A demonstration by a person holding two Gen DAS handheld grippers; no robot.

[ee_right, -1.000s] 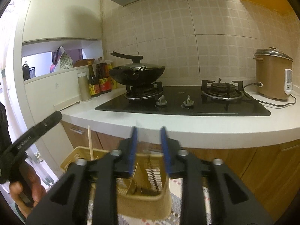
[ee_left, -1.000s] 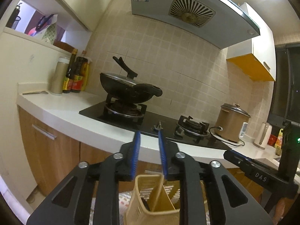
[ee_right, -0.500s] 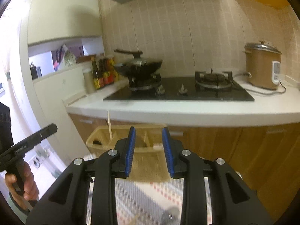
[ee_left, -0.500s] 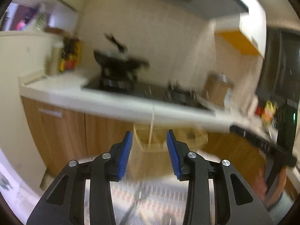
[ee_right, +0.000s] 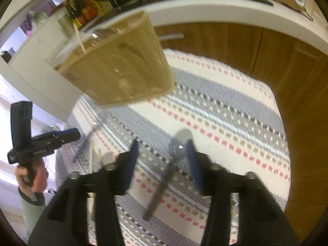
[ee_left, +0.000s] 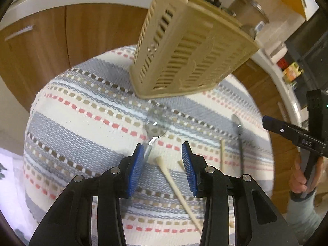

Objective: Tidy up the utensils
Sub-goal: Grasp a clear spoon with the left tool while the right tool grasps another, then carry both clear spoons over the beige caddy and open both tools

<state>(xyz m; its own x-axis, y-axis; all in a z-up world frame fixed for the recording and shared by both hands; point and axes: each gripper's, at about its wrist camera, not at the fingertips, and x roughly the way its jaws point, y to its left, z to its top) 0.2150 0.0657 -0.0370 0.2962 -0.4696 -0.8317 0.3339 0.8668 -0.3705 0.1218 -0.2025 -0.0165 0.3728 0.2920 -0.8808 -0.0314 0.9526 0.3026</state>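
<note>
A beige slotted utensil basket (ee_left: 190, 47) stands at the far side of a striped cloth (ee_left: 82, 123), with one chopstick sticking up in it; it also shows in the right wrist view (ee_right: 119, 65). My left gripper (ee_left: 162, 149) is open above a metal spoon (ee_left: 155, 125) and a pale chopstick (ee_left: 176, 188). A second spoon (ee_left: 238, 141) and another chopstick (ee_left: 222, 153) lie to the right. My right gripper (ee_right: 162, 145) is open above a blurred dark utensil (ee_right: 164, 176). Each gripper appears in the other's view, at the right edge (ee_left: 291, 131) and at the left edge (ee_right: 57, 137).
Wooden cabinet doors (ee_left: 61, 37) and a white counter edge (ee_right: 225, 14) run behind the cloth. Bottles (ee_right: 82, 14) and a hob stand on the counter. More utensils (ee_right: 91, 157) lie at the cloth's left side in the right wrist view.
Both grippers have tilted down from the counter and hob toward the striped cloth. Both have opened wider. The utensils on the cloth have come into view.
</note>
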